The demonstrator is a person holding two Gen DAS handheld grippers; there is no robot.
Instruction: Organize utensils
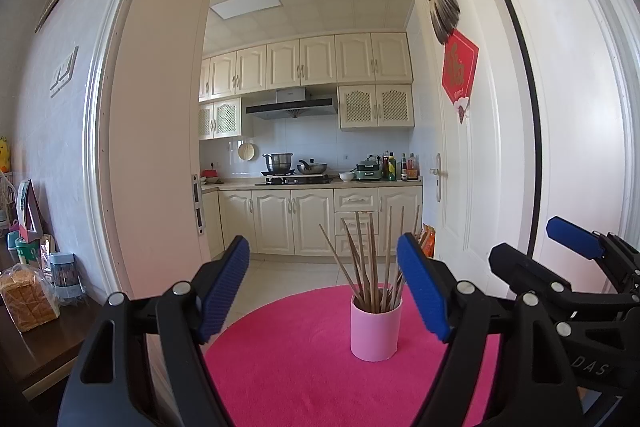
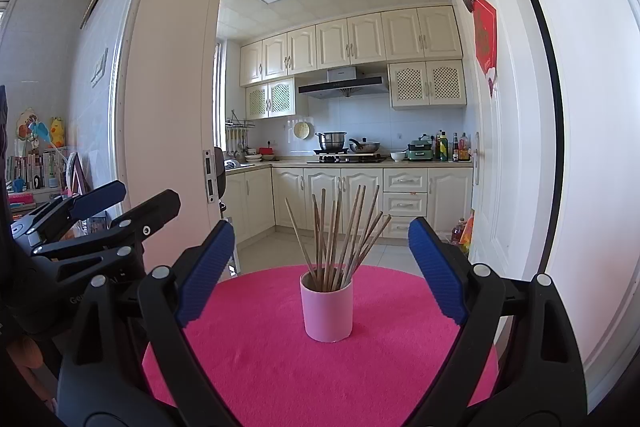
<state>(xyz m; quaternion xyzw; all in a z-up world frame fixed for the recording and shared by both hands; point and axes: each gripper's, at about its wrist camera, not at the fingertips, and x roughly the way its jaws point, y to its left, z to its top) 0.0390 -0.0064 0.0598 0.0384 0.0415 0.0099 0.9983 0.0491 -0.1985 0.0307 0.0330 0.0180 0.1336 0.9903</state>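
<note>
A pale pink cup (image 1: 375,329) stands upright on a round pink table (image 1: 288,367) and holds several wooden chopsticks (image 1: 370,263) that fan out upward. My left gripper (image 1: 322,287) is open and empty, a little short of the cup, which shows between its blue pads. In the right wrist view the same cup (image 2: 327,307) with its chopsticks (image 2: 340,235) stands on the table (image 2: 256,355). My right gripper (image 2: 320,267) is open and empty, also short of the cup. Each gripper shows at the edge of the other's view.
A dark side table (image 1: 36,347) at the left holds a bread bag (image 1: 28,301) and jars. An open white door (image 1: 472,147) stands at the right. A kitchen with cabinets and a stove (image 1: 296,179) lies beyond the doorway.
</note>
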